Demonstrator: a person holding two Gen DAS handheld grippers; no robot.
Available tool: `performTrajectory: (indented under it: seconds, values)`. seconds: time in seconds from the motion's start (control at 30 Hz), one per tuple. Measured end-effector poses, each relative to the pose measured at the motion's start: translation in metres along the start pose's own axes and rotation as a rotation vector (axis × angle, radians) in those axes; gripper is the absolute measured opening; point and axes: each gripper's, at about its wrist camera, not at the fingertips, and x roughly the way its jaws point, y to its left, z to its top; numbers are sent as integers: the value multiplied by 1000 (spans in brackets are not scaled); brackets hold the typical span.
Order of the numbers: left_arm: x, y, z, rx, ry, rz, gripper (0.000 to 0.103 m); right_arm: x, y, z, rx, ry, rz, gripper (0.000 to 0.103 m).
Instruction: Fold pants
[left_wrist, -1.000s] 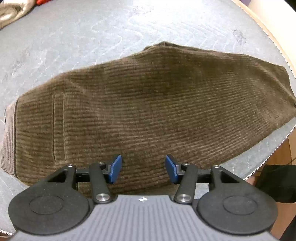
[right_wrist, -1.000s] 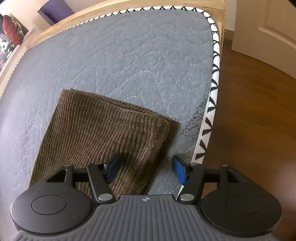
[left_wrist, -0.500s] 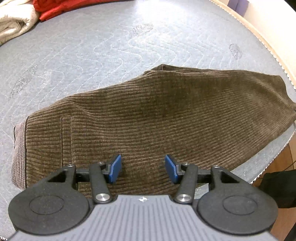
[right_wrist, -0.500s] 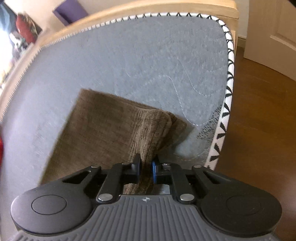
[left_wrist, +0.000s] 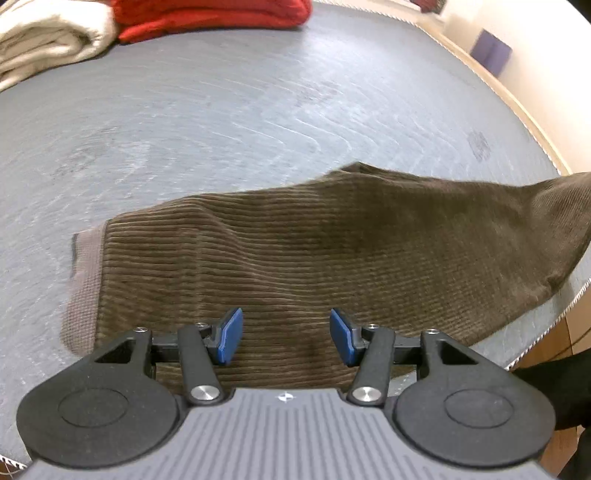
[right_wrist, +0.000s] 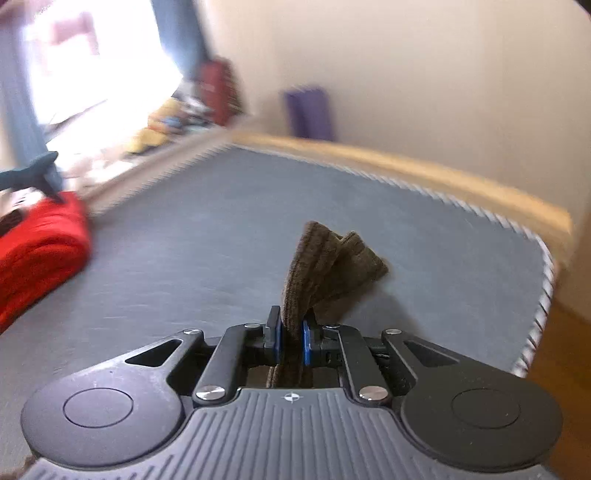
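Up close, the right gripper (right_wrist: 291, 334) pinched the brown pants' (left_wrist: 332, 258) lifted end near the mattress (left_wrist: 221, 122) edge; the left gripper (left_wrist: 286, 338) hovered half-open, empty, above them. Beyond lay bare mattress, then a red garment (left_wrist: 210, 14) and cream blanket (left_wrist: 44, 40).

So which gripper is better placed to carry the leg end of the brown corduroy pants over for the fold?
Right. The right gripper is shut on the leg end of the corduroy pants; the left gripper hangs open over them, gripping nothing.

Brown corduroy pants (left_wrist: 332, 258) lie flat, one end lifted.
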Motion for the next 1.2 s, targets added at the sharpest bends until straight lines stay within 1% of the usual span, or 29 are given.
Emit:
performTrajectory:
  seconds: [0.07, 0.13, 0.2, 0.23, 0.27, 0.3, 0.33, 0.37, 0.4, 0.43, 0.47, 0.5, 0.53, 0.57, 0.63, 0.67, 0.73, 0.77, 0.8, 0.83, 0.87, 0.9, 0.97, 1.0, 1.07, 1.1, 1.13, 1.17, 1.2]
  values:
    - [-3, 11, -2, -25, -3, 8, 58, -23, 53, -9, -129, -66, 70, 11]
    - [-5, 21, -5, -46, -4, 15, 58, -49, 113, -31, -287, -119, 154, 11]
    - [-7, 28, -7, -58, -3, 17, 58, -72, 171, -65, -441, -137, 265, 11]
    - [-7, 31, -8, -61, -3, 17, 58, -80, 195, -85, -511, -126, 327, 11]
    - [-7, 34, -9, -66, -1, 18, 58, -86, 219, -108, -594, -98, 398, 11]
    - [-7, 35, -9, -70, 2, 20, 58, -89, 243, -137, -693, -45, 476, 12]
    - [-6, 35, -10, -73, 6, 21, 58, -87, 260, -164, -779, 25, 534, 12]
    - [-5, 35, -9, -75, 10, 22, 58, -82, 273, -193, -866, 130, 578, 13]
    - [-5, 34, -8, -74, 13, 23, 58, -75, 284, -223, -957, 267, 599, 14]
    - [-4, 32, -8, -71, 13, 23, 58, -71, 287, -246, -1022, 364, 605, 14]
    - [-4, 30, -7, -67, 12, 21, 58, -71, 286, -265, -1074, 432, 625, 17]
    - [-4, 29, -7, -65, 10, 19, 59, -76, 282, -272, -1100, 412, 628, 23]
    - [-3, 28, -6, -62, 9, 16, 60, -84, 275, -273, -1102, 365, 640, 24]
    - [-3, 27, -5, -60, 9, 12, 60, -89, 270, -269, -1083, 361, 656, 25]
    - [1, 23, -3, -58, 7, 4, 60, -92, 253, -249, -994, 430, 729, 25]
    - [3, 21, -1, -58, 7, 1, 60, -92, 246, -237, -962, 448, 770, 25]
    - [7, 16, 2, -52, 11, 0, 60, -104, 229, -217, -915, 439, 843, 26]
    - [9, 11, 4, -45, 12, 0, 60, -107, 223, -207, -884, 429, 866, 30]
    - [11, 7, 6, -37, 11, -2, 60, -105, 216, -191, -830, 416, 865, 36]
    - [13, 2, 8, -28, 9, -5, 60, -99, 207, -179, -765, 407, 839, 40]
    - [14, -2, 10, -20, 10, -9, 60, -90, 199, -167, -690, 404, 806, 45]
    - [16, -5, 11, -17, 10, -10, 60, -77, 189, -156, -588, 406, 768, 48]
    - [17, -10, 16, -12, 3, -15, 60, -50, 173, -147, -414, 426, 689, 54]
    - [18, -11, 17, -13, 1, -15, 60, -37, 167, -149, -343, 464, 657, 56]
    - [20, -10, 18, -21, 3, -7, 60, -9, 166, -159, -264, 601, 624, 56]
    - [21, -9, 18, -28, 2, -4, 60, 3, 172, -164, -252, 668, 595, 55]
    - [20, -7, 18, -36, -2, -2, 60, 10, 180, -167, -257, 702, 585, 48]
    - [20, -4, 19, -49, -10, 4, 60, 12, 192, -166, -261, 683, 586, 17]
    - [19, -1, 21, -65, -17, 13, 60, 9, 204, -159, -250, 641, 578, 10]
